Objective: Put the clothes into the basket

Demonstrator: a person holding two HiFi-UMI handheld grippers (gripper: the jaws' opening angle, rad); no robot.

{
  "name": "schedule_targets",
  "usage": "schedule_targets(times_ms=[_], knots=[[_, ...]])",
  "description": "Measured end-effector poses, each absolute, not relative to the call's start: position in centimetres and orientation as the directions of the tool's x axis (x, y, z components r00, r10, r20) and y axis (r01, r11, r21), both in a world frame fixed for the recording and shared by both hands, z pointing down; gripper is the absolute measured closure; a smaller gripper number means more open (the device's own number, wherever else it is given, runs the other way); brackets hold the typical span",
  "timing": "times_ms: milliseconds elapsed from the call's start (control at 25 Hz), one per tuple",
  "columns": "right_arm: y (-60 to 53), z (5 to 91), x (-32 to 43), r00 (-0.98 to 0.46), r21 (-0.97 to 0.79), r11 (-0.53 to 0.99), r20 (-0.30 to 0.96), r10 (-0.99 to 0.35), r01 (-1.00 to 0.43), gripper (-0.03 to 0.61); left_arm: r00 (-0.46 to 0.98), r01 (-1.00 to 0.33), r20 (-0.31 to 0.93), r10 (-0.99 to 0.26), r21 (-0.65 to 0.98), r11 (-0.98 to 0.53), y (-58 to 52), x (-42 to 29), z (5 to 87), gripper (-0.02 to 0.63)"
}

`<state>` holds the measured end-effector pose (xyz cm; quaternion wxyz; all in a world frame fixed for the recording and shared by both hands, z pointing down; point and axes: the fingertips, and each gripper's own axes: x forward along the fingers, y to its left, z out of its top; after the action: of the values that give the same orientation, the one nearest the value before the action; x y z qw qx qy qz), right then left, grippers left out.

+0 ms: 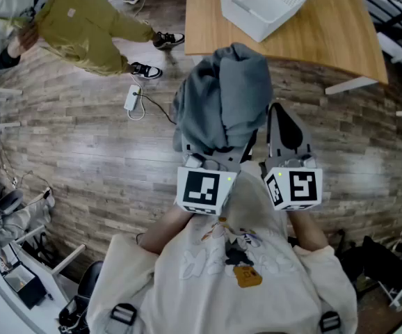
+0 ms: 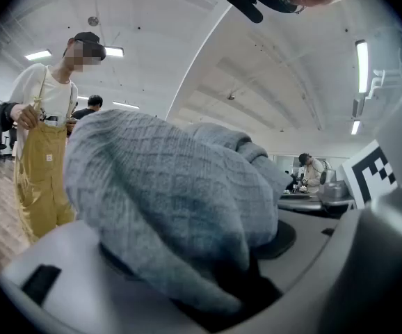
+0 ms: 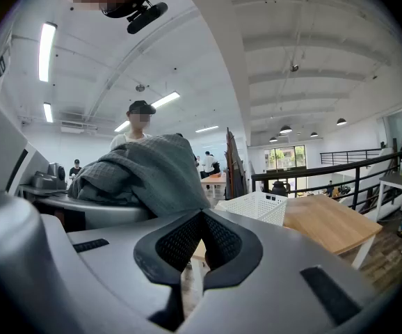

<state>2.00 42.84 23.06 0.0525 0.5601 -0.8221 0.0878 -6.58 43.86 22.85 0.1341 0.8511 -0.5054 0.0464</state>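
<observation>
- Carry step, I'd say: the grey garment [image 1: 222, 96] is up off the wooden floor [image 1: 83, 158] and riding on my left gripper [image 1: 211, 160], bunched in a thick heap over its jaws.
- In the left gripper view the jaws stand wide, but the knit bundle fills the gap and lies against both pads. I read that as a wide grip on the cloth, not an idle opening.
- My right gripper [image 1: 284, 127] sits just beside the left, level with it. Its pads [image 3: 166, 245] meet at the tips with nothing between them, so it is closed and empty.
- The white basket [image 1: 263, 5] is ahead on the wooden table [image 1: 326, 40], near its edge. It looks empty from here and is well apart from the garment.
- Next, as I judge it: bring the load forward and up over the table edge until it hangs above the basket rim, then open the left jaws.
- Watch the loose folds. They could snag the rim or spill outside, so the right gripper may need to tuck them in.
- A person in yellow overalls [image 1: 83, 26] stands off to the left, clear of my path.
</observation>
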Motion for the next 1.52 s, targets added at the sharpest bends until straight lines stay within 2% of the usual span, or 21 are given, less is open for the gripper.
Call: schedule_targets(times_ms=[440, 800, 1120, 1520], knots=[[43.2, 23.7, 0.5, -0.401, -0.089, 0.391, 0.203, -0.893, -0.916, 0.555, 0.481, -0.875, 0.201, -0.853, 0.168, -0.454, 43.9, -7.8, 22.9, 0.272], [42.0, 23.3, -3.4, -0.411, -0.095, 0.4, 0.185, -0.893, -0.912, 0.552, 0.43, -0.896, 0.191, -0.882, 0.209, -0.391, 43.6, -13.6, 23.5, 0.272], [41.2, 24.5, -4.9, -0.392, -0.09, 0.382, 0.213, -0.895, -0.92, 0.554, 0.441, -0.891, 0.205, -0.874, 0.223, -0.397, 42.6, -15.7, 24.0, 0.272], [35.6, 24.9, -1.3, -0.378, -0.124, 0.358, 0.214, -0.901, -0.925, 0.554, 0.442, -0.893, 0.239, -0.864, 0.209, -0.399, 36.7, -12.9, 24.9, 0.272]])
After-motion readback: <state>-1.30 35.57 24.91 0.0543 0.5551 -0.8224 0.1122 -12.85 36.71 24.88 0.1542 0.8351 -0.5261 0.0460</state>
